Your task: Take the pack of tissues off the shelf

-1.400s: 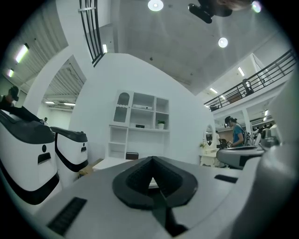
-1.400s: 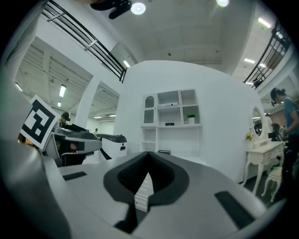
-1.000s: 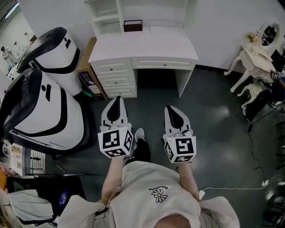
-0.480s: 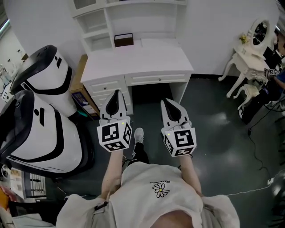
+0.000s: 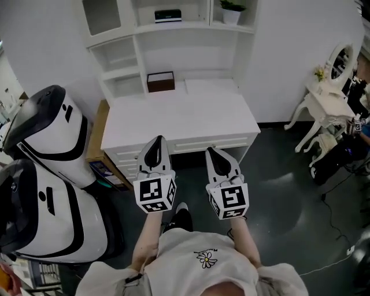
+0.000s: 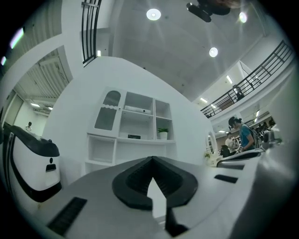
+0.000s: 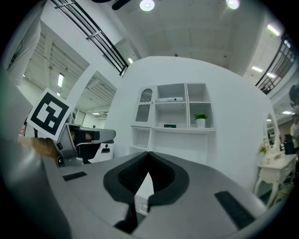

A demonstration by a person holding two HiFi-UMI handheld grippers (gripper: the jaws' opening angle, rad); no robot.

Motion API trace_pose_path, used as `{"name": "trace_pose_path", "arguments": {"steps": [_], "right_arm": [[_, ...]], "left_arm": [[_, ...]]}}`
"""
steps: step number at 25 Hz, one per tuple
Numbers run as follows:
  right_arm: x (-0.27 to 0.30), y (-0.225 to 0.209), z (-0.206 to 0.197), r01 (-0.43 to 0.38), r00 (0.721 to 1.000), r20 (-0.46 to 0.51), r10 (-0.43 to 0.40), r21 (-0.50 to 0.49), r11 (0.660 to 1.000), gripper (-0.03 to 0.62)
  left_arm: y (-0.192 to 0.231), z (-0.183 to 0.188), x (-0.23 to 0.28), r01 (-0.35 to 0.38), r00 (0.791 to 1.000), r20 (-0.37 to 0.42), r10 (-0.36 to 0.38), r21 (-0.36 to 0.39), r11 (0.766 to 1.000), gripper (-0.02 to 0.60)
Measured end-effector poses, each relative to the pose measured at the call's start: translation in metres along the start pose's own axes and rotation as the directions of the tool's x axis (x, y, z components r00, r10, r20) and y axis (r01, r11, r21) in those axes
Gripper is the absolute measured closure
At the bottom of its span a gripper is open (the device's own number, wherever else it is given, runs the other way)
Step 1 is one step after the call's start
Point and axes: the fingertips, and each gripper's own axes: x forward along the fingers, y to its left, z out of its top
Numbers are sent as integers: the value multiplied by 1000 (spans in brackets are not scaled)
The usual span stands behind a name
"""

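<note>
We see a white desk [image 5: 179, 115] under white shelves [image 5: 144, 34]. Midway along one shelf is the pack of tissues [image 5: 168, 15], dark on top with a pale side. At that shelf's right end is a green plant [image 5: 231, 4] in a white pot. The box [image 5: 161, 81] near the desk's back left corner is dark brown. The left gripper [image 5: 157, 139] and right gripper [image 5: 209, 150] are pale grey with black jaw pads, and their cubes carry black-and-white square markers. The floor [image 5: 277, 191] is glossy dark grey. The person's shirt [image 5: 191, 272] is off-white with a small daisy print.

two grippers [image 5: 156, 140] [image 5: 211, 151], one desk [image 5: 179, 118], one plant [image 5: 231, 8]
</note>
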Motion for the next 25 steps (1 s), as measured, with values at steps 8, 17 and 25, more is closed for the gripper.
{"name": "trace_pose_path", "arguments": {"steps": [8,17,25], "right_arm": [[149,-37,9,21,1000,7,-21,-13,1000,591],[241,-64,2,1,999,-43,-1,-9,1000,591],[279,-78,-3,-19,1000,9,18,61,998,591]], "left_arm": [[60,-2,135,44,999,7,-44,2,999,583],[96,-2,221,30,1000,9,-30,-33,999,583],[103,-14,250,-20,1000,-9,20,-17,1000,583]]}}
